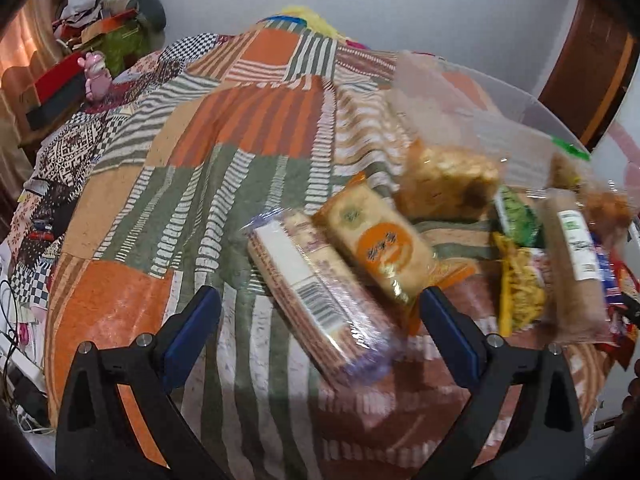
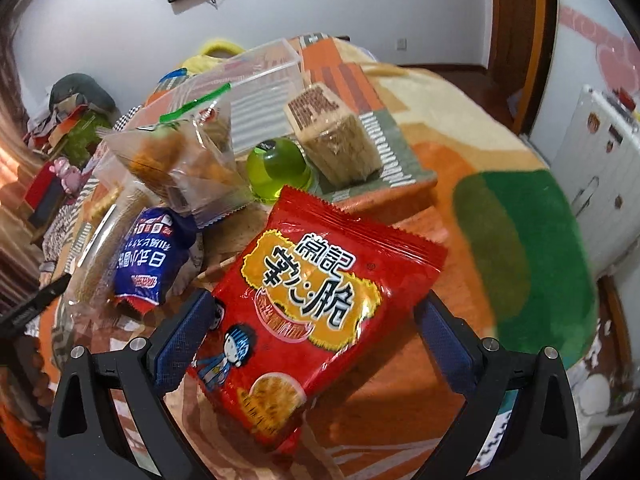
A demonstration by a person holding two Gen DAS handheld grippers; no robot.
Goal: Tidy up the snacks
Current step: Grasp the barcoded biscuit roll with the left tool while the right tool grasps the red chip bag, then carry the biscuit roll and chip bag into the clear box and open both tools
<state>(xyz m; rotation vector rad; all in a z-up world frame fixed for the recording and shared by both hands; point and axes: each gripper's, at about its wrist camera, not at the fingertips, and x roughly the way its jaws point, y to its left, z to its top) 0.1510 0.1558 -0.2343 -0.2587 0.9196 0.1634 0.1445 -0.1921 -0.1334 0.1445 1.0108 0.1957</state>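
Snack packs lie on a patchwork quilt. In the left wrist view a purple-wrapped wafer pack lies between my open left gripper's fingers, beside an orange cracker pack, a clear biscuit bag, a yellow-green pack and a long brown roll. In the right wrist view my open right gripper straddles a red snack bag. Beyond lie a blue pack, a clear bag of pastries, a green jelly cup and a brown cracker block.
A clear plastic bin stands at the back of the pile; it also shows in the left wrist view. A cluttered shelf with a pink toy stands left of the bed. A green and orange blanket lies right.
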